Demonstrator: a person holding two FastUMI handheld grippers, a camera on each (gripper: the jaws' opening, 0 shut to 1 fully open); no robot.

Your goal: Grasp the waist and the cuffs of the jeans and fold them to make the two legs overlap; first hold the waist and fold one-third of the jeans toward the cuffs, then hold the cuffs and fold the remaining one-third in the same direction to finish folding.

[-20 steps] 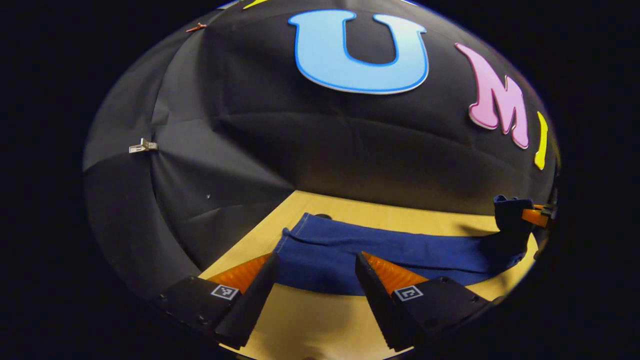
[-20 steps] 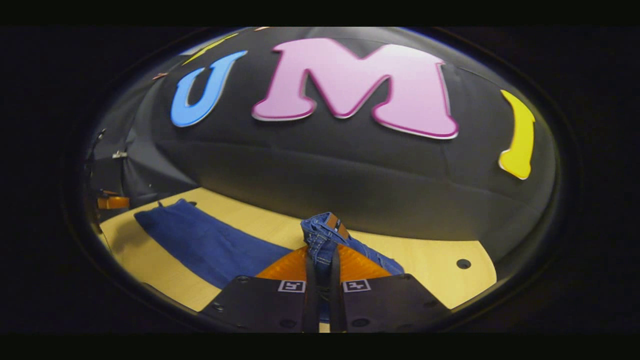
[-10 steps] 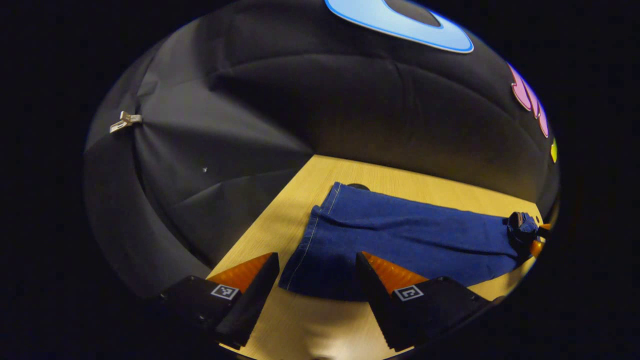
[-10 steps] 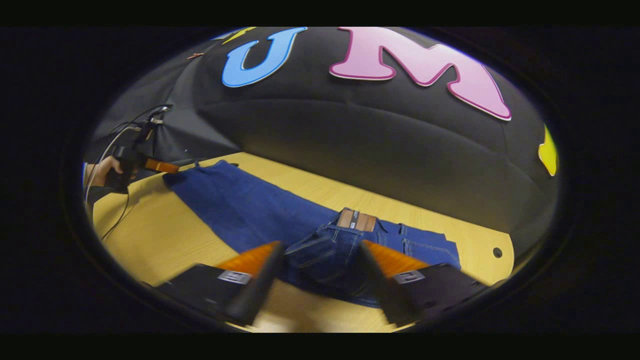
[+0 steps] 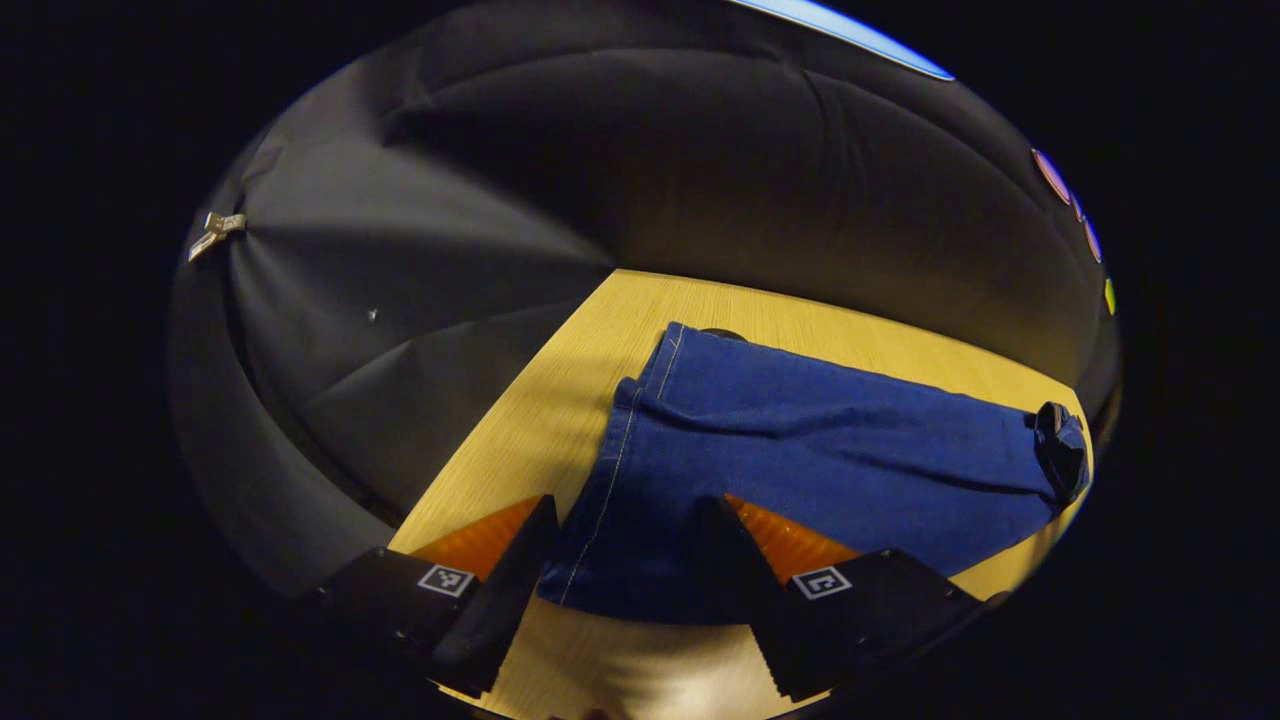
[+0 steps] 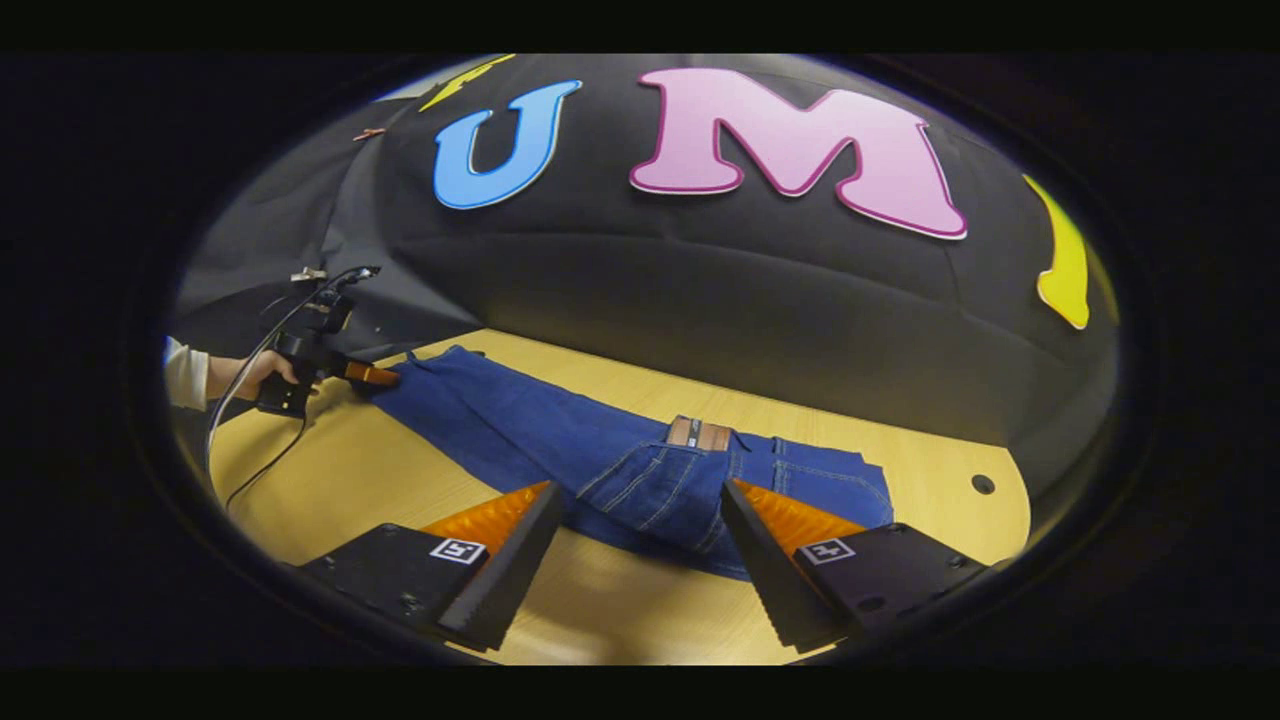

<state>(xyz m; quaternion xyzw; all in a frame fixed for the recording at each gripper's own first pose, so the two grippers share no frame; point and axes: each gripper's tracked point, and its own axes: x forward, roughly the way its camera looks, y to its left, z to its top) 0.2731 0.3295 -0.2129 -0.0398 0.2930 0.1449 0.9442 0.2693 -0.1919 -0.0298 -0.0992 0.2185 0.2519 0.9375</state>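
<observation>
A second ago the right tongs (image 6: 640,555) were pinching the waist (image 6: 700,470) and holding it up; now they are spread, and the waist lies flat on the table (image 6: 620,620) between and just beyond their fingers. The jeans (image 6: 560,440) stretch along the table as one narrow strip, which suggests the legs already overlap, so the lengthwise fold looks done. Over the same second the left tongs (image 5: 625,590), also spread, have tipped down toward the cuffs (image 5: 620,470), whose near corner now sits between their fingers, ungripped. The right gripper view also shows them at the cuff end, well apart from the waist, with a hand (image 6: 245,372) holding them. Next, I judge, the waist gets re-gripped to fold a third toward the cuffs.
</observation>
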